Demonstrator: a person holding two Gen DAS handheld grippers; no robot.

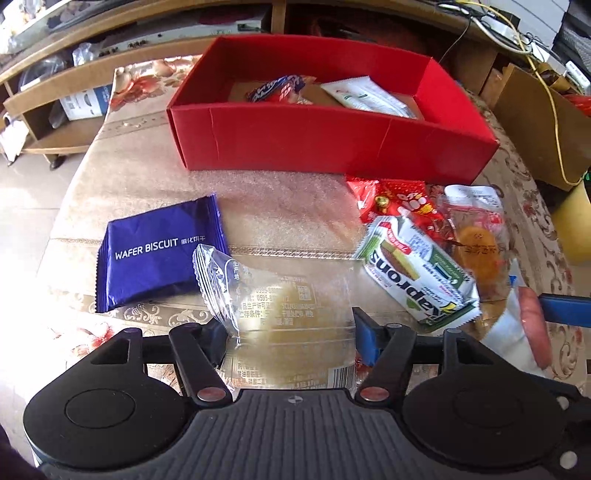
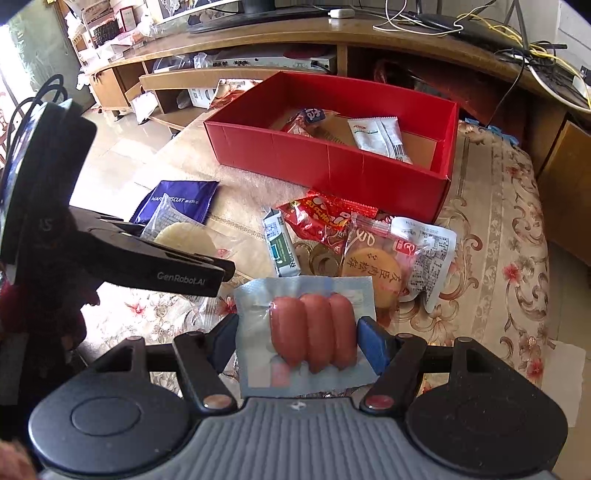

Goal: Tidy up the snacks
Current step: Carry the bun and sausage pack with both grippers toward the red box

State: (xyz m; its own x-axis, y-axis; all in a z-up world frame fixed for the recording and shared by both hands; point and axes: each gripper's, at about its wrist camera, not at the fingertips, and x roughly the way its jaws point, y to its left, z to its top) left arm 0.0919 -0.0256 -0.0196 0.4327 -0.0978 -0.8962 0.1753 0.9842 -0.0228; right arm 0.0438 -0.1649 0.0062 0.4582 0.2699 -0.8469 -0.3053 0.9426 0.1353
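My left gripper is shut on a clear-wrapped pale round cake, whose wrapper spans from pad to pad. A purple wafer biscuit packet lies just left of it. My right gripper is shut on a clear packet of three sausages. Beyond it lie a green-white wafer bar, a red snack bag and an orange round cake packet. The red box stands at the far side, holding a blue-red packet and a white packet.
The table wears a floral cloth; its left edge drops to a tiled floor. A wooden cabinet with cables runs behind the box. A cardboard box stands at the right.
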